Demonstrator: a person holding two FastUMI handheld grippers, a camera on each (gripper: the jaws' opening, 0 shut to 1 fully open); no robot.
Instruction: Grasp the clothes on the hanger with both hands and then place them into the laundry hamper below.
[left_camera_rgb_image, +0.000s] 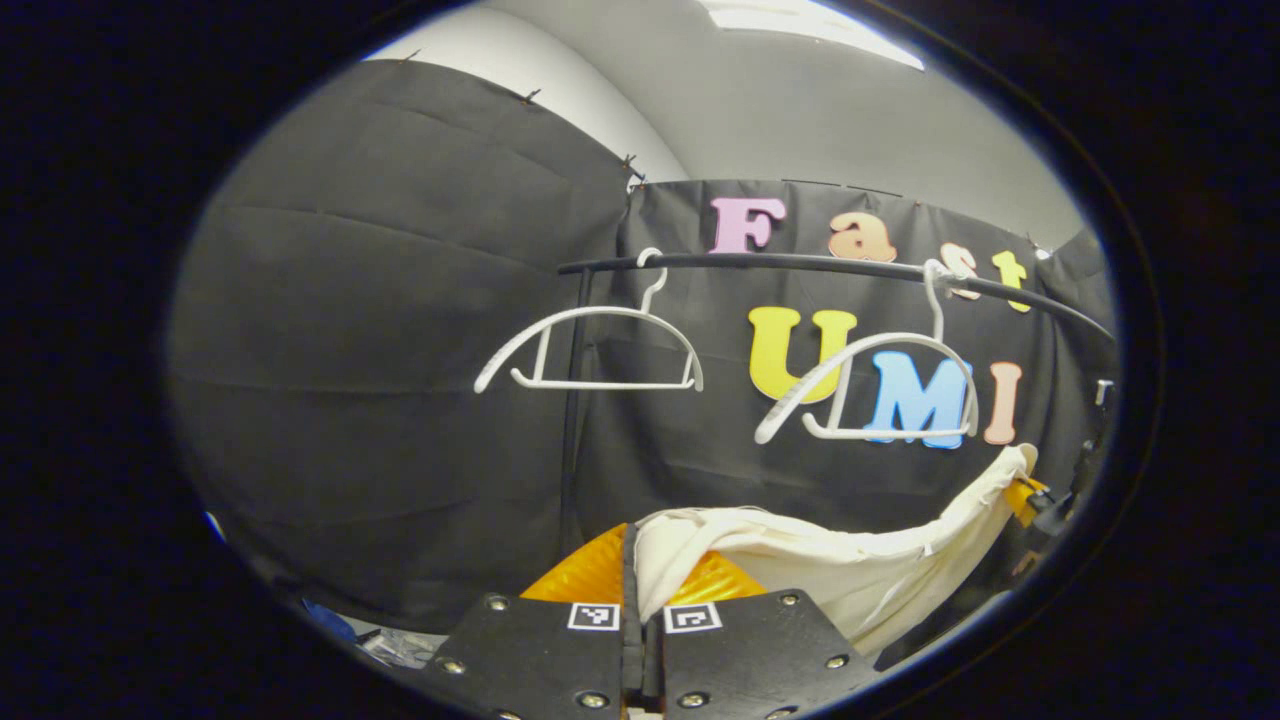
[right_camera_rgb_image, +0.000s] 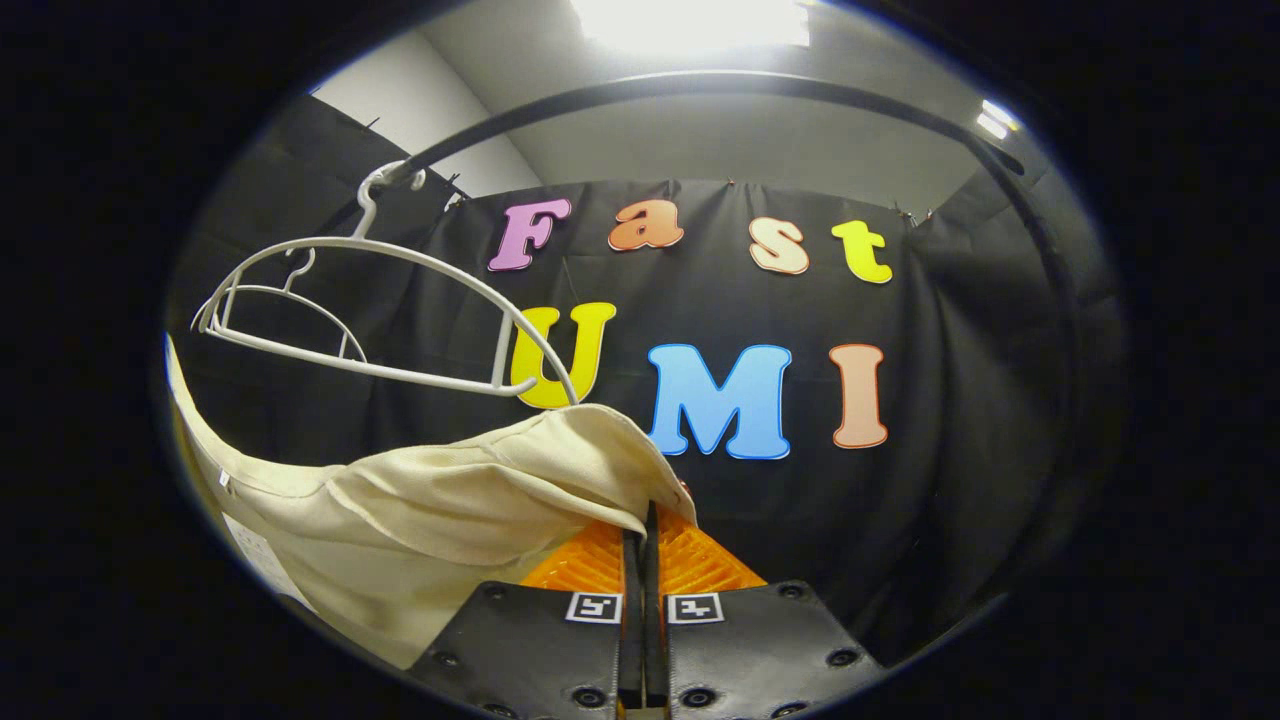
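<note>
Already we held the cream cotton garment (left_camera_rgb_image: 800, 560), lower right of the left gripper view, clamped in both left gripper (left_camera_rgb_image: 632, 575) and right gripper (right_camera_rgb_image: 640, 545) (white plastic hangers (left_camera_rgb_image: 590, 350) bare); thin pinches risked slipping.

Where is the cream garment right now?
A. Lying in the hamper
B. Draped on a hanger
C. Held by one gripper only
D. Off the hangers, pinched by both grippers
D: the garment stretches between the left gripper and right gripper, both hangers bare.
</note>
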